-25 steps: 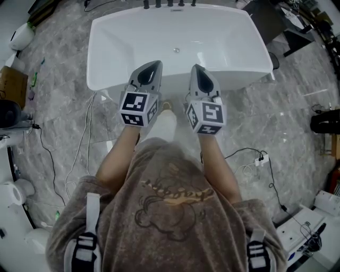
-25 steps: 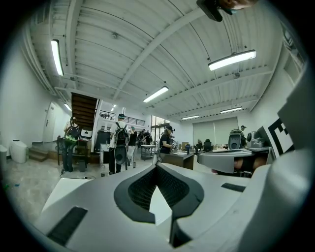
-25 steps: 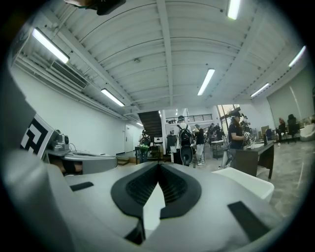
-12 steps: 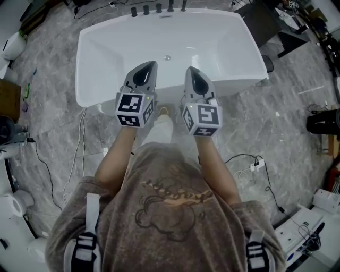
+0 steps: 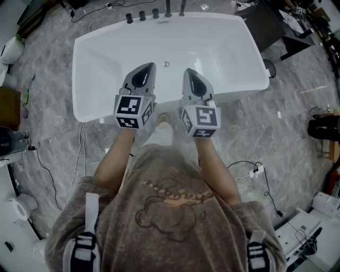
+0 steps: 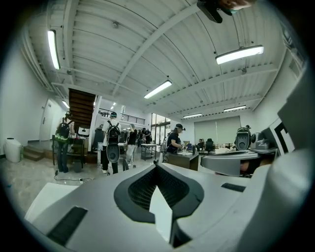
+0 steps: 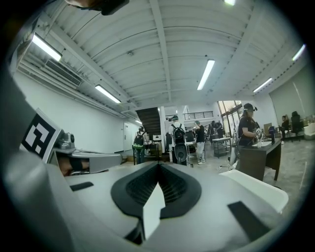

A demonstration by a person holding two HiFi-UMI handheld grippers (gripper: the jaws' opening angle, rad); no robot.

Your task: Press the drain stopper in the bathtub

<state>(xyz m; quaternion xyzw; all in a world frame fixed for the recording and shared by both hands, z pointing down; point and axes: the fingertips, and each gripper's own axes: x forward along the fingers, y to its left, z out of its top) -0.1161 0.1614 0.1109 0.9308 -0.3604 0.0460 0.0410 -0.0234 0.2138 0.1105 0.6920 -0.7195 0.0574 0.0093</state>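
Observation:
A white bathtub (image 5: 79, 90) fills the upper head view, and its small round metal drain stopper (image 5: 166, 64) sits on the tub floor near the far end. My left gripper (image 5: 150, 66) and right gripper (image 5: 188, 71) are held side by side above the tub's near rim, both shut with nothing between the jaws. The stopper lies between and just beyond their tips, well below them. In both gripper views the bathtub and stopper are hidden. There the left gripper (image 6: 156, 165) and right gripper (image 7: 158, 165) point level across a large room.
Dark tap handles (image 5: 142, 15) stand on the tub's far rim. Cables (image 5: 85, 143) and a power strip (image 5: 257, 170) lie on the grey stone floor. People (image 6: 113, 142) and desks (image 7: 261, 157) stand far off in the room.
The person has stepped closer: the bathtub has slid down and toward me in the head view. Both grippers stayed shut and now hang over the tub's near part.

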